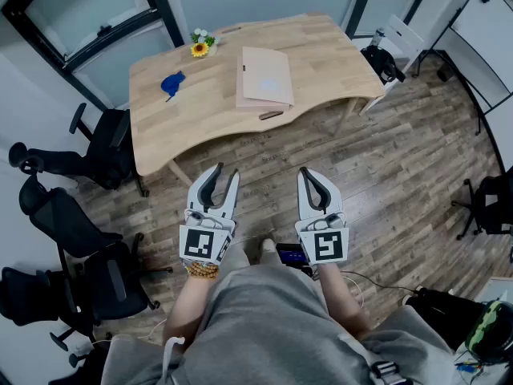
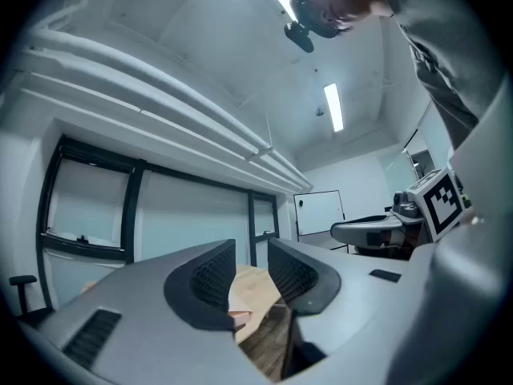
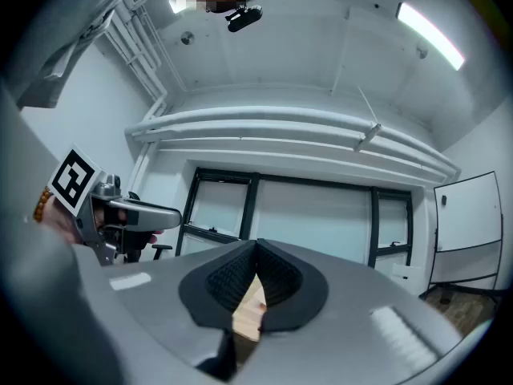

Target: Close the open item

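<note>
My left gripper [image 1: 224, 175] had its jaws partly apart, with nothing between them; only the far table showed through the gap. My right gripper [image 1: 305, 173] had its jaws pressed tip to tip, empty as well. Both hung over the wooden floor [image 1: 385, 183], well apart from the wooden table [image 1: 321, 54]. The pale pink flat item [image 1: 264, 77] lay near the table's middle, a blue object [image 1: 172, 83] left of it and a sunflower [image 1: 200, 48] near the far edge.

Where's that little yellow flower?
In the head view, the flower sits near the far edge of the table, left of centre. The blue thing lies nearer and to its left, and the pink box to its right.
</note>
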### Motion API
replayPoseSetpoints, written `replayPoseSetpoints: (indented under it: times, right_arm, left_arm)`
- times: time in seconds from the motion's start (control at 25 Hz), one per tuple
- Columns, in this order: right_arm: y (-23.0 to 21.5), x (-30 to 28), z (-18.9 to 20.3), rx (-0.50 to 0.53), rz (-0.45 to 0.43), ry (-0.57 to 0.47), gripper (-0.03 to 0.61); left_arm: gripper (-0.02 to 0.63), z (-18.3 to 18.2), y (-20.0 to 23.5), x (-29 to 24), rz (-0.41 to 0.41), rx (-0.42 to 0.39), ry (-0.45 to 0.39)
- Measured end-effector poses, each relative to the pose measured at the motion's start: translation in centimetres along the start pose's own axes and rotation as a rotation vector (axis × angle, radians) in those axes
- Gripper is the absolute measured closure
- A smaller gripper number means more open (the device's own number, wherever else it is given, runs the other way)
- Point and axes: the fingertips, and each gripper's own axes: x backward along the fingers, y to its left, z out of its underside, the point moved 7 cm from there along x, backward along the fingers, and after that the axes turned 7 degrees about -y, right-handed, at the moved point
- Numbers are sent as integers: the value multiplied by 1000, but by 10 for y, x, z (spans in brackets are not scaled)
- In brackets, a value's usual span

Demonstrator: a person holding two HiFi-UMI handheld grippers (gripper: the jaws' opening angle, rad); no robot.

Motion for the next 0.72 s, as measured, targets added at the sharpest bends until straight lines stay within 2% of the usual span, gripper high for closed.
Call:
replayPoseSetpoints:
  times: [0.16, 0.28, 0.44, 0.72]
  right_arm:
    - [-14, 0, 4, 0, 19, 32, 565]
    - [-19, -17, 11, -2, 34, 53, 565]
    - [-17, -49, 25, 27, 36, 96, 552]
    - [-6, -116, 34, 103, 78, 152, 552]
  left_arm:
    - [485, -5, -6, -16, 2, 5, -8]
    - [485, -7, 7, -28, -15, -4, -9]
    - [485, 4, 40, -40, -21, -4, 8]
    - [485, 30, 103, -67, 16, 83, 15]
